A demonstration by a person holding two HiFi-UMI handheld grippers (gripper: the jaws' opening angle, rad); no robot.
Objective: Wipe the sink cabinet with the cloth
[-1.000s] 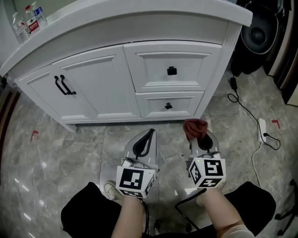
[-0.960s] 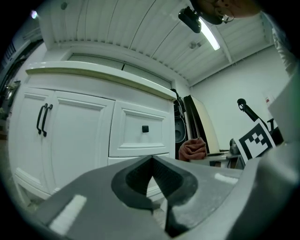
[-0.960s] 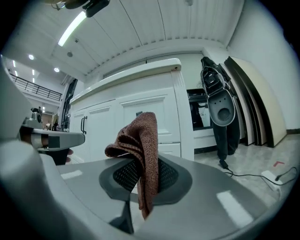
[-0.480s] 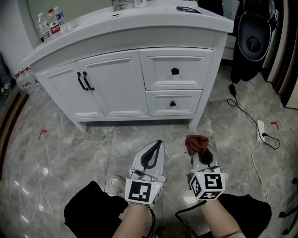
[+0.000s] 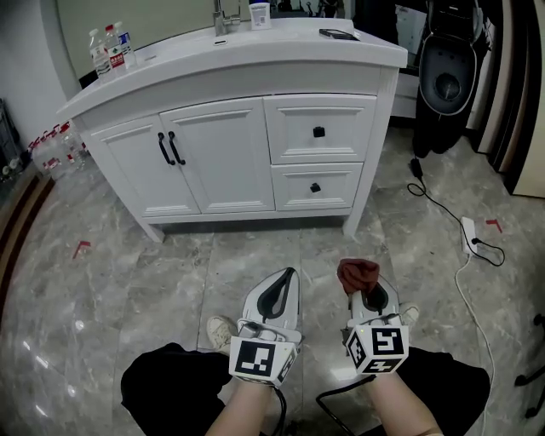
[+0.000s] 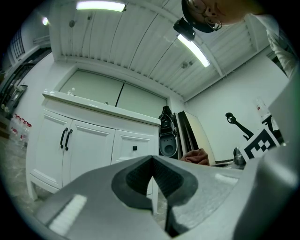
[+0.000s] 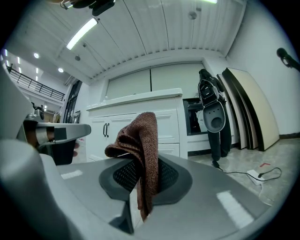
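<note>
brown cloth in low right gripper

This looks like a bathroom corner staged in a larger hall. A white sink cabinet with a tap on its counter stands on a glossy marble-tile floor. Other details read as studio rather than home: red tape marks, a loose power strip, leaning boards and a slatted ceiling with strip lights.

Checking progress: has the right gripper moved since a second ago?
Yes. The right gripper, shut on the cloth, has drawn back from the sink cabinet; more floor shows between them.
</note>
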